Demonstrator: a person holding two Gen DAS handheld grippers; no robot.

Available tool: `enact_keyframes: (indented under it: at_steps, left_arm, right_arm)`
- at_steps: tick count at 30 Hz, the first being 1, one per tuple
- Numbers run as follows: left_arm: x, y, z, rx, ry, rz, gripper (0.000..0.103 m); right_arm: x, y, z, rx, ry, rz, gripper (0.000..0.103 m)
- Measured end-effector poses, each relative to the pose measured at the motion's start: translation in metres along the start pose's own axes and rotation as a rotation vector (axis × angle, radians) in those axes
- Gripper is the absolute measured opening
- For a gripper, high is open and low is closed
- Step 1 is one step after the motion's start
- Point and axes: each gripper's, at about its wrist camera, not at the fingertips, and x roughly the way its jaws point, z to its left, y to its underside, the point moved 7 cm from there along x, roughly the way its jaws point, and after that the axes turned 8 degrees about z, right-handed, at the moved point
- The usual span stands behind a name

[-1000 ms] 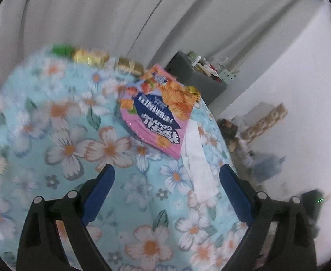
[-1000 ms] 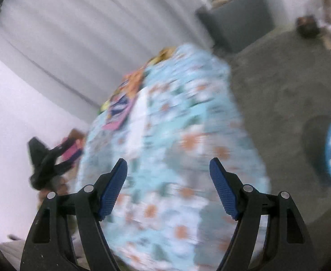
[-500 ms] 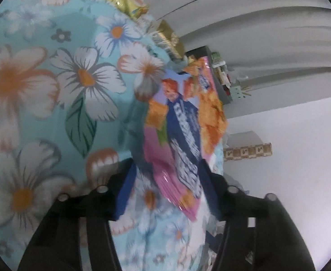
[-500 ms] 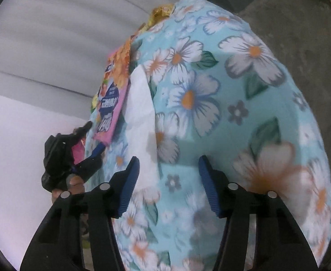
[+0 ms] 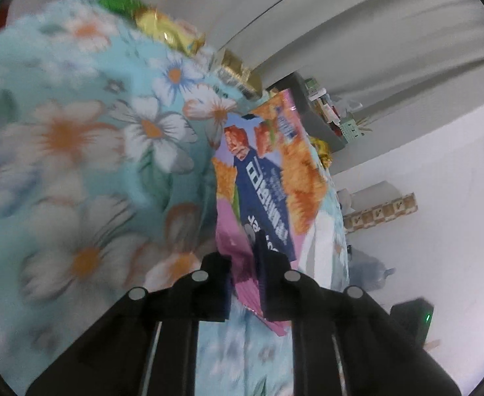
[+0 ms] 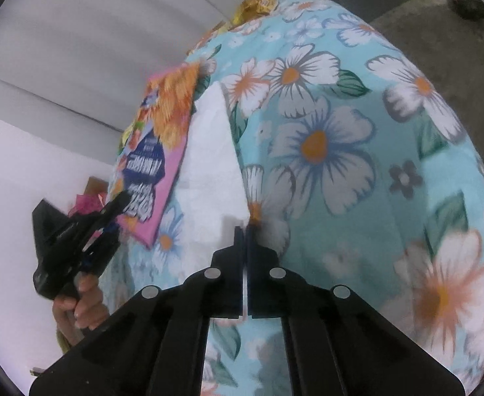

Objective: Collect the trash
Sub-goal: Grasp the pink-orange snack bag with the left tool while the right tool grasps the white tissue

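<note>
The left gripper [image 5: 246,257] has just closed on the pink snack bag [image 5: 265,178]. The right gripper [image 6: 245,234] has just pinched the white tissue [image 6: 212,165] on the flowery counter [image 6: 357,151].

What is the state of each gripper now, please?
Left gripper: just closed on the snack bag.
Right gripper: just closed on the edge of the white tissue.

1. Snack bag [image 5: 265,178]: glossy printed plastic film.
2. Tissue [image 6: 213,165]: soft, matt white paper.
3. Counter cloth [image 6: 357,171]: matt floral fabric.
4. Gold wrappers [image 5: 172,31]: shiny foil.
5. Left gripper [image 5: 245,264]: matt black plastic.
</note>
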Motion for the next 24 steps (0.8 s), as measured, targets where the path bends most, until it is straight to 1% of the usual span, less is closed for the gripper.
enact_keyframes:
  at_steps: [4,6,8,11,13,14,15,16,17,18,20,21,22,24]
  left_arm:
    - [-0.037,0.038,0.003,0.024,-0.016,-0.014,0.011]
    - [-0.057,0.066,0.008,0.012,-0.014,-0.013,0.011]
    - [-0.072,0.092,0.015,-0.024,-0.001,-0.005,0.012]
    - [-0.091,0.138,0.027,-0.112,0.052,0.053,0.011]
    - [-0.099,0.169,0.028,-0.127,0.061,0.102,0.012]
    - [-0.103,0.182,0.028,-0.114,0.05,0.127,0.016]
    - [-0.106,0.195,0.028,-0.095,0.033,0.151,0.027]
    - [-0.11,0.202,0.028,-0.083,0.016,0.159,0.033]
    - [-0.115,0.208,0.029,-0.07,0.001,0.154,0.042]
    - [-0.123,0.212,0.028,-0.05,-0.009,0.13,0.047]
    - [-0.137,0.208,0.026,-0.012,-0.026,0.076,0.053]
    - [-0.141,0.204,0.025,0.004,-0.04,0.05,0.054]
    - [-0.146,0.197,0.024,0.027,-0.056,0.018,0.055]
    - [-0.148,0.181,0.017,0.077,-0.068,-0.025,0.06]
  right_arm:
    - [-0.021,0.026,-0.002,0.005,-0.018,-0.014,0.0]
    - [-0.031,0.041,-0.004,0.017,-0.037,-0.015,0.0]
    - [-0.042,0.057,-0.007,0.022,-0.058,-0.013,0.0]
    - [-0.051,0.084,-0.007,0.024,-0.084,0.002,0.0]
    - [-0.052,0.097,-0.002,0.023,-0.096,0.012,0.0]
    - [-0.051,0.103,0.0,0.021,-0.099,0.016,0.0]
    - [-0.05,0.107,0.001,0.021,-0.097,0.019,0.0]
    - [-0.049,0.112,0.001,0.022,-0.094,0.022,0.0]
    - [-0.048,0.115,0.001,0.022,-0.094,0.025,0.0]
    - [-0.047,0.119,0.0,0.025,-0.095,0.028,0.0]
    - [-0.048,0.123,-0.002,0.03,-0.1,0.03,0.0]
    - [-0.048,0.124,-0.002,0.034,-0.103,0.03,0.0]
    - [-0.048,0.125,-0.003,0.036,-0.103,0.03,0.0]
    - [-0.05,0.127,-0.008,0.036,-0.101,0.03,0.0]
